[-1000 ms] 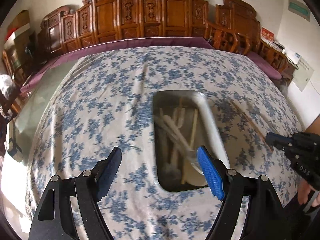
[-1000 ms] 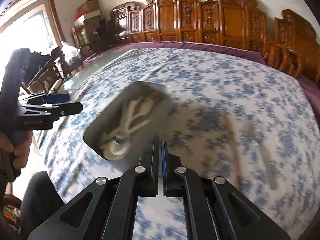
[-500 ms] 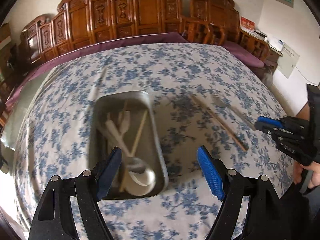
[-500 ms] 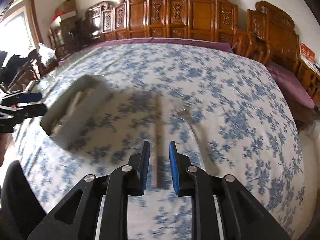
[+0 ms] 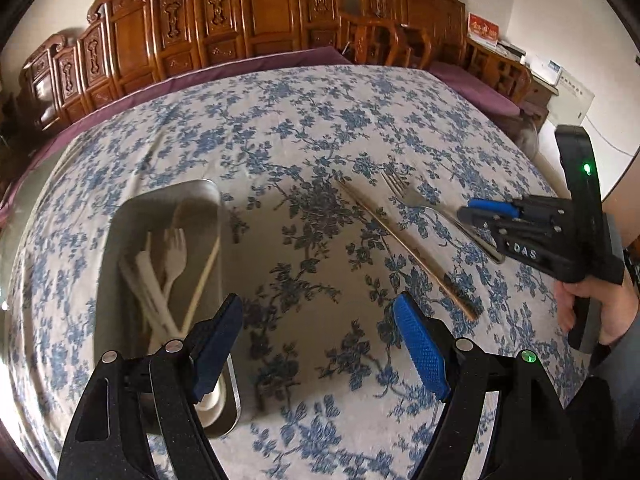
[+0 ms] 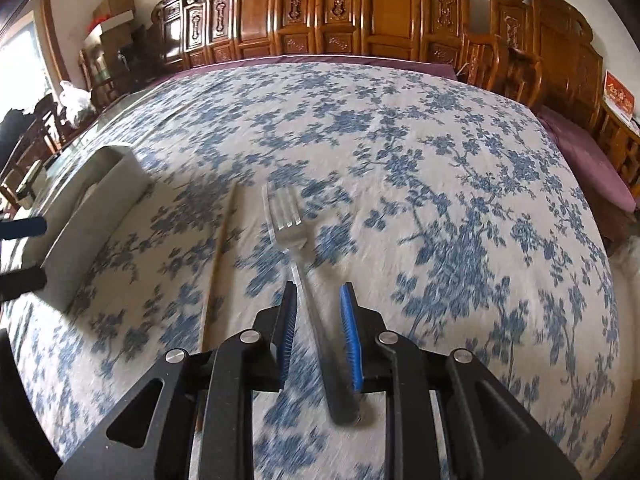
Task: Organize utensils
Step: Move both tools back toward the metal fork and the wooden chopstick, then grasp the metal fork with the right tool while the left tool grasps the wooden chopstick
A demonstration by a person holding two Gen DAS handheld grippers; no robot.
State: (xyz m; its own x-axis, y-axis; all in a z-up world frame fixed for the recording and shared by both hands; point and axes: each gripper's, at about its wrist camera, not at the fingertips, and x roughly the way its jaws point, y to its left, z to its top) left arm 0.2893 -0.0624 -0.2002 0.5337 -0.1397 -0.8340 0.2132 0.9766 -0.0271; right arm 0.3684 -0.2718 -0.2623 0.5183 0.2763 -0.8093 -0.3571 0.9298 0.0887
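Plastic cutlery (image 5: 160, 276) in tray (image 5: 120, 216), left view only

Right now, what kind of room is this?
Probably a dining room in a home. A big table wears a blue flowered tablecloth, carved wooden chairs line the wall, and a metal fork lies near a tray of utensils.

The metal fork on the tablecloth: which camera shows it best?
The right wrist view: the fork lies close and central, its handle running between the open right gripper. The left wrist view shows the fork smaller, off to the side, its handle end hidden by that gripper.
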